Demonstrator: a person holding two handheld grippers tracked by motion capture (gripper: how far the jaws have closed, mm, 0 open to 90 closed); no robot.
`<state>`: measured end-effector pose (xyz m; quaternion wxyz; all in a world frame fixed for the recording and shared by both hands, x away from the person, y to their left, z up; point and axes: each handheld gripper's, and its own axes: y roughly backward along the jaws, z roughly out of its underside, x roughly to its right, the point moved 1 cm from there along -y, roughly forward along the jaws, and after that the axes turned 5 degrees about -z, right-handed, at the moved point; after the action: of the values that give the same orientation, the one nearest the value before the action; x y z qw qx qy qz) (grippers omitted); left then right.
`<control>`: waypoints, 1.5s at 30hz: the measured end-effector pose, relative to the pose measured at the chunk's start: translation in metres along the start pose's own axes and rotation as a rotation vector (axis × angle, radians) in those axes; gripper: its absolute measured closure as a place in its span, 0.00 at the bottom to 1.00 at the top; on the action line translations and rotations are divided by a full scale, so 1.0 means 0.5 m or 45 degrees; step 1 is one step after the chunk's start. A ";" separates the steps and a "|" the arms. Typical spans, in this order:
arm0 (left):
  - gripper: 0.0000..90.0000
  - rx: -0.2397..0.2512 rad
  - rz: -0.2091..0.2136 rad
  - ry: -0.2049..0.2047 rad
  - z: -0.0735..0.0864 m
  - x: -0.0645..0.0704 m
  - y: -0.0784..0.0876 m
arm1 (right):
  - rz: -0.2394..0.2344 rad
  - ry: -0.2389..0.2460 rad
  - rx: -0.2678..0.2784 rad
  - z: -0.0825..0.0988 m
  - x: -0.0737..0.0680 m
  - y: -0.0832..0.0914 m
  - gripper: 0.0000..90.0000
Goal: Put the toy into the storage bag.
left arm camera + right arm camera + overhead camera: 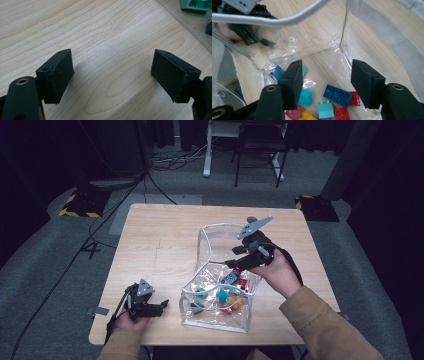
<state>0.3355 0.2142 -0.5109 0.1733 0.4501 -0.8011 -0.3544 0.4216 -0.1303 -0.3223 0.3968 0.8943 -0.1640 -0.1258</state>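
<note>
A clear plastic pouch (207, 240) with a white zip rim stands open on the wooden table (160, 235). Several toy bricks (222, 296) lie in its bottom. In the right gripper view I look down into it at a dark blue brick (338, 93), a teal brick (325, 110) and red bricks (342, 113). My right gripper (235, 259) hangs over the pouch mouth, its jaws (325, 77) wide apart with nothing between them. My left gripper (162, 306) rests on the table left of the pouch, open and empty (112, 75).
The pouch's white rim (274, 21) arches across the right gripper view, with the left gripper (249, 30) beyond it through the plastic. A teal brick (195, 5) shows behind the pouch wall in the left gripper view. Bare wood lies at the table's left and back.
</note>
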 end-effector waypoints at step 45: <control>0.20 0.001 0.001 0.001 0.001 0.001 0.001 | 0.331 -0.337 0.312 0.278 0.104 0.225 0.47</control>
<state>0.3346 0.2144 -0.5110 0.1737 0.4501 -0.8013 -0.3538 0.3982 -0.3148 -0.3334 0.2731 0.8829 -0.3427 -0.1688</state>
